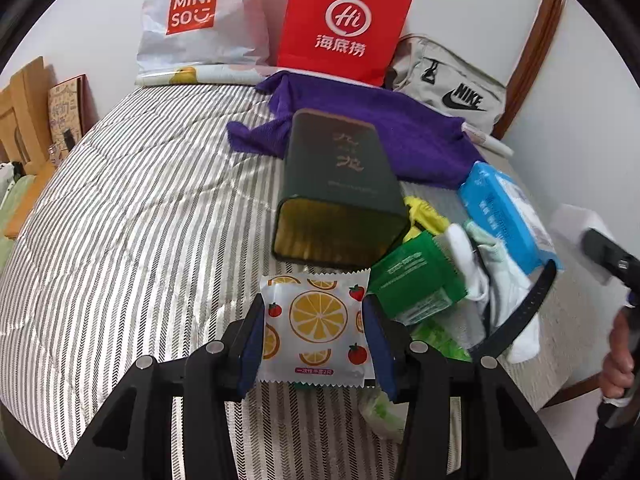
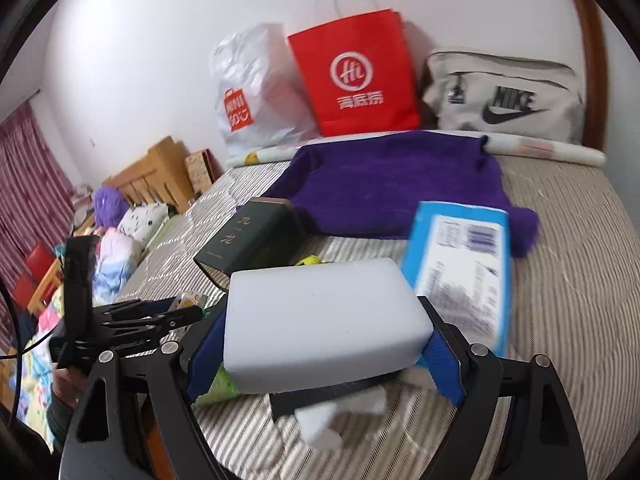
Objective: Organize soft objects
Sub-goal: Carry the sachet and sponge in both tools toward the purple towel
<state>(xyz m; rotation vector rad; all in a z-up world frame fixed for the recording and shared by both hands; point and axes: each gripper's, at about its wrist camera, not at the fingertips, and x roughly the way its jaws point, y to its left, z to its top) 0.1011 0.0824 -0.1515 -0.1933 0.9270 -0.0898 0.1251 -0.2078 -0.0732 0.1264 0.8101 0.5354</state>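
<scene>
Progress: we are judging this early-to-middle — 2 soft items are lifted, none visibly sorted, and a heap is still lying on the striped bed (image 1: 120,208).
Left gripper (image 1: 316,334): we are clamping the fruit-print sachet (image 1: 316,322) between both blue pads, at 6 o'clock from the dark green tin (image 1: 340,188).
Right gripper (image 2: 324,344): we are squeezing the white sponge block (image 2: 324,320) — its sides are bulging slightly, so it looks springy.
Left to do: the white socks (image 1: 492,292), green packet (image 1: 416,280) and blue tissue pack (image 1: 504,212) are lying at 4 o'clock from the tin; the purple towel (image 1: 380,120) is sprawling at 12 o'clock.
Sachet look: flat, crinkle-edged, lightly puffed.
</scene>
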